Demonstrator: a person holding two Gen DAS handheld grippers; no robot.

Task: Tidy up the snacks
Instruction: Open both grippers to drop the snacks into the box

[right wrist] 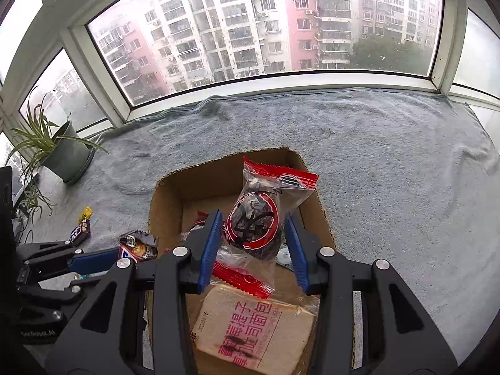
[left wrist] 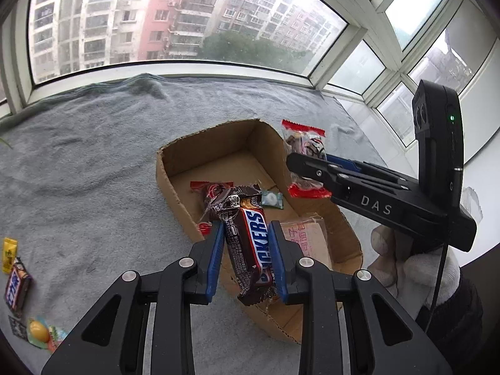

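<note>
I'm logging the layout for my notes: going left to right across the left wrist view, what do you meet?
Yellow candy → small Snickers bar on the towel → Snickers bar held in the left tool → red-ended snack pack held in the right tool → gloved hand.

Snickers bar [left wrist: 250,250], brown wrapper, hanging lengthwise over cardboard box [left wrist: 165,184] near wall. Red-ended clear pastry pack [right wrist: 256,225] sitting tilted above box. Bread pack [right wrist: 253,334] lying flat inside, 6 o'clock.
</note>
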